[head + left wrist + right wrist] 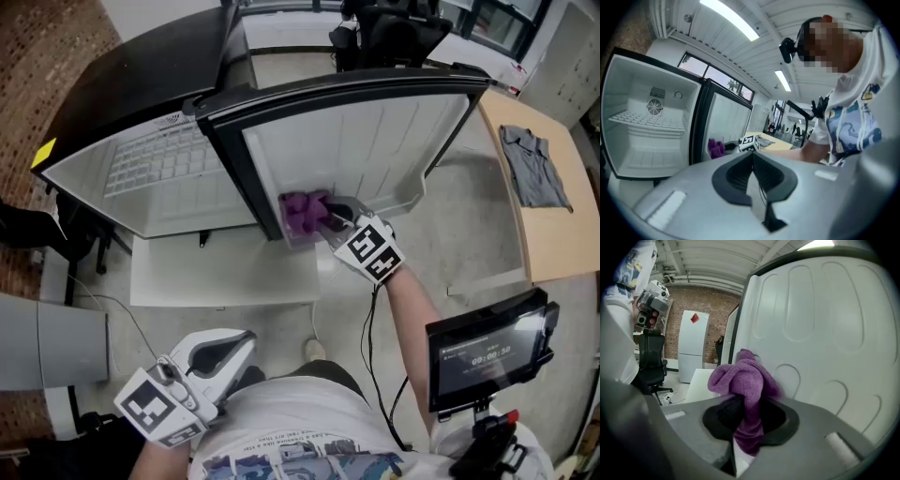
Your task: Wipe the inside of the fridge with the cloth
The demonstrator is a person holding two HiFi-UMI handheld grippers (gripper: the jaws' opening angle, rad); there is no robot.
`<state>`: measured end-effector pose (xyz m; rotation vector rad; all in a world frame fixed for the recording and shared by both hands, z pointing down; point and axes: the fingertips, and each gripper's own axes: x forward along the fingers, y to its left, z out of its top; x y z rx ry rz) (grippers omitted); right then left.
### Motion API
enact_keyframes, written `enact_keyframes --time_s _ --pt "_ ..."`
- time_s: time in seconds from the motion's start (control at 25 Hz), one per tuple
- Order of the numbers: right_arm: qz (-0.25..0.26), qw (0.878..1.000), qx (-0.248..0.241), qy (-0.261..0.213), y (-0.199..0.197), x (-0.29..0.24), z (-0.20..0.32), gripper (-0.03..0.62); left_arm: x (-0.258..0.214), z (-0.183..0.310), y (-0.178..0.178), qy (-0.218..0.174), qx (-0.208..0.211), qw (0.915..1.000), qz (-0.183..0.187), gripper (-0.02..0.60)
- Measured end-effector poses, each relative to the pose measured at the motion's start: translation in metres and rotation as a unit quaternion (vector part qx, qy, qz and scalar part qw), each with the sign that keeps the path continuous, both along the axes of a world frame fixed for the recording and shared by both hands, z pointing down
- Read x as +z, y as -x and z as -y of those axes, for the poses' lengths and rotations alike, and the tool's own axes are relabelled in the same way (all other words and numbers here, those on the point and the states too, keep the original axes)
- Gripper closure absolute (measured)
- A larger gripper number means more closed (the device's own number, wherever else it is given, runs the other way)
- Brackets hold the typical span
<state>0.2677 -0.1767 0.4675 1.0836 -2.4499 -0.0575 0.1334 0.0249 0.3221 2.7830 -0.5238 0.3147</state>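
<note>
White moulded lining of the open fridge door point(375, 141) backs the right tongs point(749, 425), which pinch a bunched, fuzzy purple cloth point(740, 378) low against it. The left tongs point(752, 176) hang at the waist, pressed together and empty. Held by one fold, the cloth would likely pull free on a hard drag.

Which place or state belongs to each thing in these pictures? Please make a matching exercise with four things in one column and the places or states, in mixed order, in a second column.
Things
1. purple cloth
2. left gripper
3. grey shirt
4. fridge door

Places or states
A. lies on the wooden table
B. shut on nothing, held low
C. stands open, white inner side showing
D. clamped in the right gripper

Pairs: 1-D, 2-B, 3-A, 4-C
</note>
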Motion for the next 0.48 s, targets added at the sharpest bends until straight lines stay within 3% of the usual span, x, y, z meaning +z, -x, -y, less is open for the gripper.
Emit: enact_keyframes --time_s 0.48 --pt "-0.03 0.997 0.073 -0.009 -0.063 0.005 0.003 0.516 0.002 -0.009 -0.032 0.002 0.033 0.9994 0.005 0.575"
